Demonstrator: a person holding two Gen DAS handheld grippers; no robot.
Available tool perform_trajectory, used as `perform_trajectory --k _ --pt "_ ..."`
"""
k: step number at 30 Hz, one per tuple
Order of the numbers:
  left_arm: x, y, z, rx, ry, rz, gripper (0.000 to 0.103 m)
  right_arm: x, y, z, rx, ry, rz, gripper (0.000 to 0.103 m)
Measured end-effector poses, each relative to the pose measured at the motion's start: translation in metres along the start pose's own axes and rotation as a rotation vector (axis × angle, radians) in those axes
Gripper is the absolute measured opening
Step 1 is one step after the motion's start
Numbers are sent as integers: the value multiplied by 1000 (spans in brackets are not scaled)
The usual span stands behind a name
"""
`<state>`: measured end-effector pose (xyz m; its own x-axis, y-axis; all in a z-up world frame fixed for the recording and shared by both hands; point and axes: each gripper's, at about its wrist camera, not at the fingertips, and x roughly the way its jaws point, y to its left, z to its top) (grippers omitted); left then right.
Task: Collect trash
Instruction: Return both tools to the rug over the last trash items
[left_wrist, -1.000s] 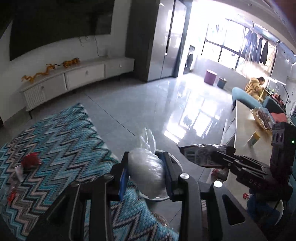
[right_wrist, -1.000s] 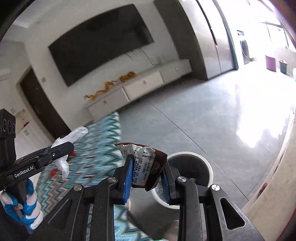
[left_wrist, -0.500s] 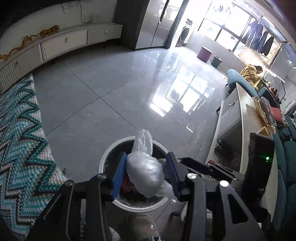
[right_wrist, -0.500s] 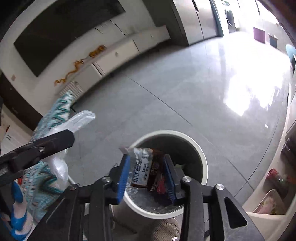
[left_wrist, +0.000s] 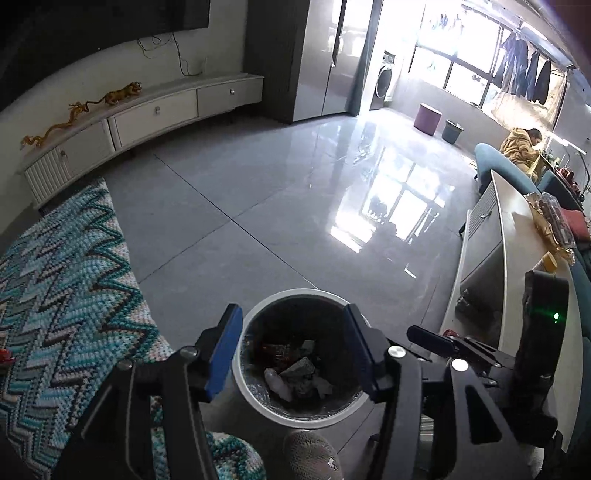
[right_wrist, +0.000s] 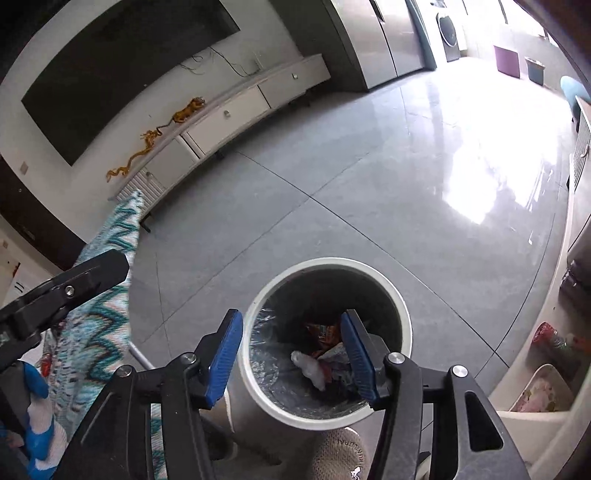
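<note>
A white round trash bin (left_wrist: 258, 310) with a dark liner stands on the grey tile floor; it also shows in the right wrist view (right_wrist: 369, 269). Inside lie a clear plastic bag (left_wrist: 275, 384) (right_wrist: 308, 367) and crumpled snack wrappers (left_wrist: 299, 369) (right_wrist: 325, 332). My left gripper (left_wrist: 291, 349) is open and empty, hovering right above the bin. My right gripper (right_wrist: 291, 350) is open and empty too, also above the bin opening. The right gripper shows at the right of the left wrist view (left_wrist: 428, 338).
A teal zigzag cloth (left_wrist: 62, 295) covers a surface to the left of the bin. A beige low table (left_wrist: 517, 236) stands on the right. A white TV cabinet (left_wrist: 147, 114) runs along the far wall. A knitted shoe (right_wrist: 340, 454) is just below the bin.
Both grippers have opened over the bin. The clear plastic bag and the snack wrapper have dropped out of them into the bin.
</note>
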<state>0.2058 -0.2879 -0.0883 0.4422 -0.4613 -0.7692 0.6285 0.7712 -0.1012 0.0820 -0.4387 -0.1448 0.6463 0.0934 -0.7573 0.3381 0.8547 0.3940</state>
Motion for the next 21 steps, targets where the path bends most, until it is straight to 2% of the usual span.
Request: perform_trajectory --k 6,16,21 --pt "-44 3 -13 12 -94 91 61 -32 19 -10 -30 -39 15 55" --pt "-110 5 -30 29 -212 164 62 -81 54 -26 -110 -108 36 57" --pt "-137 14 -38 20 -275 224 62 -101 71 -31 -141 -138 54 58"
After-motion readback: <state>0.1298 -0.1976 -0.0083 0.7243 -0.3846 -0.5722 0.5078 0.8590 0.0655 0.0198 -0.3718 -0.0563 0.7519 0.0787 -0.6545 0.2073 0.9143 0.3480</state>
